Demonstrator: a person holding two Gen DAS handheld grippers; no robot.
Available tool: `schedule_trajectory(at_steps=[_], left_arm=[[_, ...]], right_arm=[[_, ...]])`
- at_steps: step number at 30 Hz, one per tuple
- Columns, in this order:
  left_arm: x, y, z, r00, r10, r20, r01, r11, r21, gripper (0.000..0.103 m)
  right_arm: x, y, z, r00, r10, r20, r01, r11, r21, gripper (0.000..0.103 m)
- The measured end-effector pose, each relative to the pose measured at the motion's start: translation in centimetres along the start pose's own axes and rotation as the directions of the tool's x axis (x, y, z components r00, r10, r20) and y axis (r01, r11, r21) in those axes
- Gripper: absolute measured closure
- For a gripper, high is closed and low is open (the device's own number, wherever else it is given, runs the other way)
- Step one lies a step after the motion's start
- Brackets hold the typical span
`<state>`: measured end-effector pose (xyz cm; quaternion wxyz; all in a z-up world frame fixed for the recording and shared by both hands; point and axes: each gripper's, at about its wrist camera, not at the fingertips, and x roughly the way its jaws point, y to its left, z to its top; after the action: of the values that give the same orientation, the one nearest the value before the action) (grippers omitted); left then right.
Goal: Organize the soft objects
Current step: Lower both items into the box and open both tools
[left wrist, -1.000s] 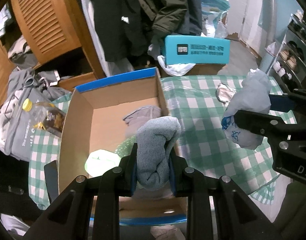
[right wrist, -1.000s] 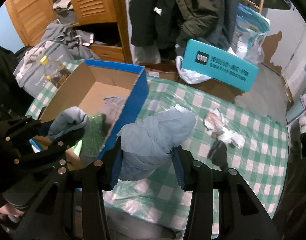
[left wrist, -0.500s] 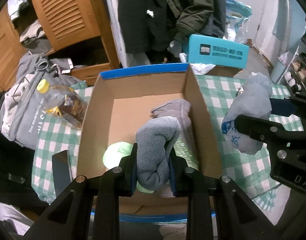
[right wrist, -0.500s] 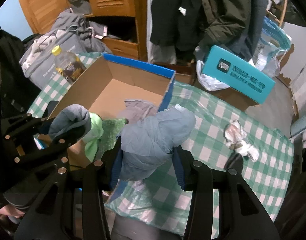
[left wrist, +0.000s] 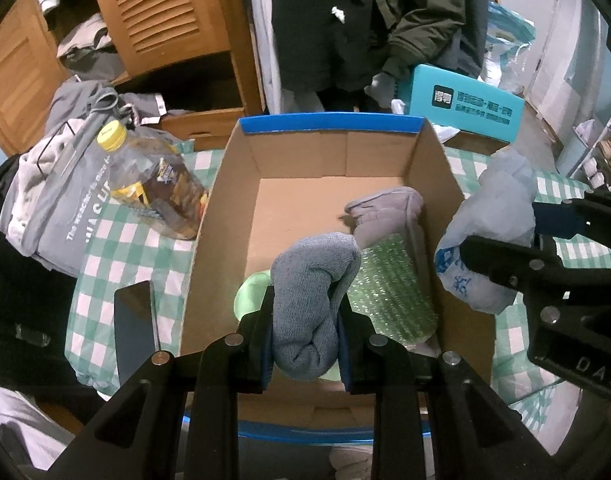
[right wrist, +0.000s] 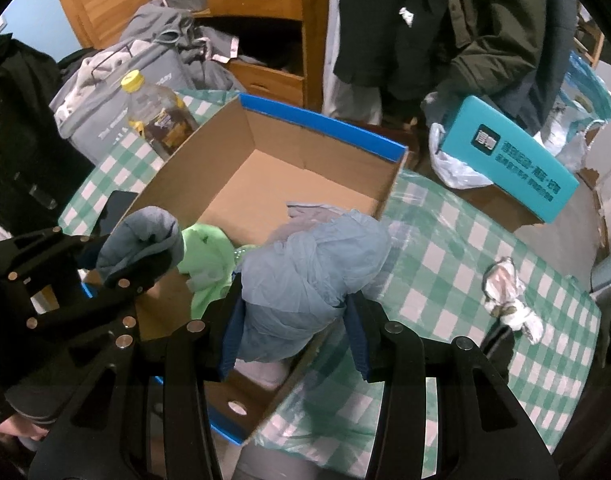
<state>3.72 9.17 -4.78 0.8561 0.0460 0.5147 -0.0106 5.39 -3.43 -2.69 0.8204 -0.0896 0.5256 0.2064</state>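
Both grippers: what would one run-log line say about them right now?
left gripper: shut on grey sock over cardboard box | right gripper: shut on blue plastic bag at box edge

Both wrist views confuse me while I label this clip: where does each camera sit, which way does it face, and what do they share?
Left wrist: on the left tool, looking steeply down into the open cardboard box with blue rim; its fingers clamp a rolled grey-blue towel; the right tool shows at right.
Right wrist: on the right tool, looking down over the box's right wall; it clamps a crumpled pale-blue plastic bag.
Shared: box, both bundles, yellow-capped plastic bottle, green-checked tablecloth.
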Motion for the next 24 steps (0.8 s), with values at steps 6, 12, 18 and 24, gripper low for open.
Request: schedule_trajectory(at_steps=[6,12,18,24], left_arm=[[0.6,0.6,-0.1,1.0,0.008,-0.016,-0.008,1.0,-0.014,0.077],[0.9,0.9,-0.1,1.0,0.018,-0.024,-0.019,1.0,-0.02,0.074],[1.1,1.1,-0.1,0.999,0.035,-0.029,-0.035,0.999,-0.025,0.06],[1.0,1.3,0.0,0.998,0.052,-0.022,-0.052,0.998,-0.03,0.047]], right_arm=[[1.0,0.6,0.3,1.0,0.011,-0.017,-0.011,1.0,-0.005,0.059],[1.7,1.1,0.5,0.999,0.025,-0.034,-0.026,0.999,-0.027,0.055],[1.8,1.4,0.3,1.0,0.003,-0.026,-0.004,0.998,-0.056,0.043],[1.3,0.1,0.3,1.0,-0.008,-0.011,0.008,1.0,-0.012,0.036]])
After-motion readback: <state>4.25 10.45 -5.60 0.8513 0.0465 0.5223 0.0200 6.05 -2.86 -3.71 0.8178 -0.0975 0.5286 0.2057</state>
